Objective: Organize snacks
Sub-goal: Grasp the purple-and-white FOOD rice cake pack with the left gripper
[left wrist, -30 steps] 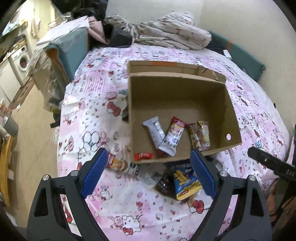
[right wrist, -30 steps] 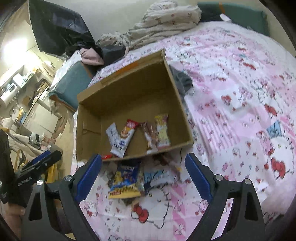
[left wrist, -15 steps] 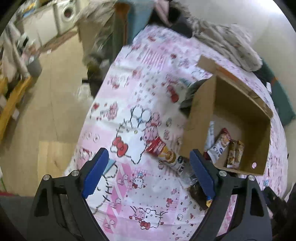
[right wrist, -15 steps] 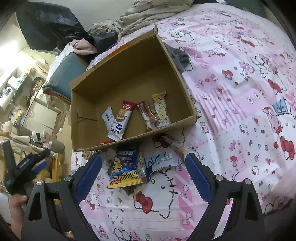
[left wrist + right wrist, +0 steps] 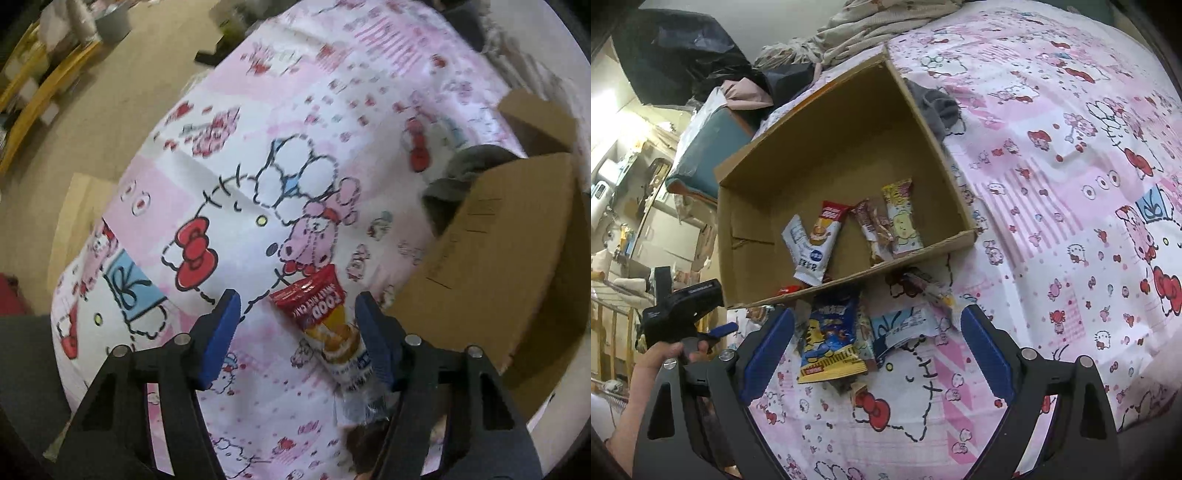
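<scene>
While the left wrist view looks almost straight down on the pink cartoon-print bedspread [image 5: 258, 155], it alone shows the red-topped snack packet [image 5: 325, 321] lying on the cloth between the blue pads of the left gripper [image 5: 295, 332], just beside the outer wall of the cardboard box [image 5: 517, 258]. The packet lies close against the right pad, while the left pad stands clear of it, so the jaws are parted and clamp nothing, though they have just been closing with the packet between them. This view is blurred and shows nothing inside the box.

Only the right wrist view shows the box interior [image 5: 831, 155], where four packets lie on the floor: a white one [image 5: 805, 254], a red-and-white one [image 5: 823, 229], a brown one [image 5: 873, 229] and a yellow one [image 5: 901, 221]. In front of the box a blue-and-yellow bag [image 5: 831, 347] and a pale blue wrapper [image 5: 905, 326] lie on the bedspread between the wide-open, empty pads of the right gripper [image 5: 875, 350]. At the left edge a hand [image 5: 661, 354] holds the other tool.

Compared with a second ago, the left camera has dropped and rolled from facing the open box to hovering over the single packet, and its jaws are narrower. The right view has barely changed.
</scene>
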Tool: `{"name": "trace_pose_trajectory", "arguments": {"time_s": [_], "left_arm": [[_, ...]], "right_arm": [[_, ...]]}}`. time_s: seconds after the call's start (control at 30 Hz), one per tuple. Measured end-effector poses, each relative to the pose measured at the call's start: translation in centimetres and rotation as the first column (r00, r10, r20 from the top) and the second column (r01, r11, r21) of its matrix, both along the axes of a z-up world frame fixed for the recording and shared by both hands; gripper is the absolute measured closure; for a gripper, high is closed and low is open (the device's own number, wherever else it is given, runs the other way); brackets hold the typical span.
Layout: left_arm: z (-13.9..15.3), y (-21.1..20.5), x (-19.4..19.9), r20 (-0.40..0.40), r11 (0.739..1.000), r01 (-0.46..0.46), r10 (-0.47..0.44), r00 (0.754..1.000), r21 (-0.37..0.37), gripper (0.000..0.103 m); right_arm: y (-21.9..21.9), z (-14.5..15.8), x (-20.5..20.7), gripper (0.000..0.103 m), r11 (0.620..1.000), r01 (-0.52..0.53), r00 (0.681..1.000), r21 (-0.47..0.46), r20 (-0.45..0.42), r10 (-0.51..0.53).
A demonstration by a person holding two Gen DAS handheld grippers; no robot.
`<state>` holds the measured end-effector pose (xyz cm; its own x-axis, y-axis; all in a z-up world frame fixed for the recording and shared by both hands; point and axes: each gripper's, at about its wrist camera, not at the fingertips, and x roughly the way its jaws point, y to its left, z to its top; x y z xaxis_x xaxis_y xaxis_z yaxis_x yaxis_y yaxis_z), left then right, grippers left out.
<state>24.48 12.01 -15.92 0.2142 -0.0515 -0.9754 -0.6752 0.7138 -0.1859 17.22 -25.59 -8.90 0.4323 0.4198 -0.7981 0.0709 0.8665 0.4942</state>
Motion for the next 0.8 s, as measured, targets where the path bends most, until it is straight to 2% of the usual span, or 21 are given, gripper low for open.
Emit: {"name": "trace_pose_trajectory", "arguments": {"time_s": [0.1, 0.2, 0.27, 0.37, 0.4, 0.43, 0.67, 0.8], "left_arm": [[-1.1, 0.1, 0.2, -0.037, 0.999, -0.035, 0.034, 0.999, -0.013, 0.042], [-1.3, -0.4, 0.6, -0.048, 0.999, -0.02, 0.021, 0.999, 0.025, 0.044], [-1.5, -0.8, 1.0, -0.099, 0.996, 0.024, -0.016, 0.995, 0.082, 0.059], [-1.6, -1.5, 1.5, -0.124, 0.991, 0.065, -0.05, 0.991, 0.117, 0.073], [-1.6, -1.7, 1.6, -0.127, 0.988, 0.086, -0.07, 0.989, 0.126, 0.09], [-1.7, -1.9, 1.6, -0.138, 0.985, 0.113, -0.095, 0.986, 0.132, 0.096], [-1.4, -2.0, 0.7, -0.159, 0.967, 0.226, -0.206, 0.965, 0.117, 0.101], [-1.2, -2.1, -1.6, -0.178, 0.955, 0.282, -0.262, 0.949, 0.097, 0.101]], "right_arm": [[-0.2, 0.0, 0.0, 0.009, 1.0, 0.007, 1.0, -0.003, 0.0, -0.007], [-0.2, -0.1, 0.2, 0.009, 1.0, 0.009, 1.0, -0.006, -0.005, -0.009], [-0.1, -0.3, 0.3, 0.009, 1.0, 0.005, 1.0, -0.013, -0.014, -0.005], [0.4, -0.7, 0.3, 0.009, 0.998, -0.01, 0.999, -0.056, -0.032, 0.008], [0.5, -0.9, 0.4, 0.009, 0.997, -0.015, 0.999, -0.078, -0.042, 0.012], [0.6, -1.0, 0.4, 0.009, 0.996, -0.017, 0.999, -0.084, -0.048, 0.013], [-0.2, -1.4, 0.4, 0.009, 0.999, 0.006, 0.996, -0.039, -0.087, -0.009], [-0.3, -1.3, 0.5, 0.009, 1.0, 0.012, 0.995, 0.011, -0.101, -0.011]]}}
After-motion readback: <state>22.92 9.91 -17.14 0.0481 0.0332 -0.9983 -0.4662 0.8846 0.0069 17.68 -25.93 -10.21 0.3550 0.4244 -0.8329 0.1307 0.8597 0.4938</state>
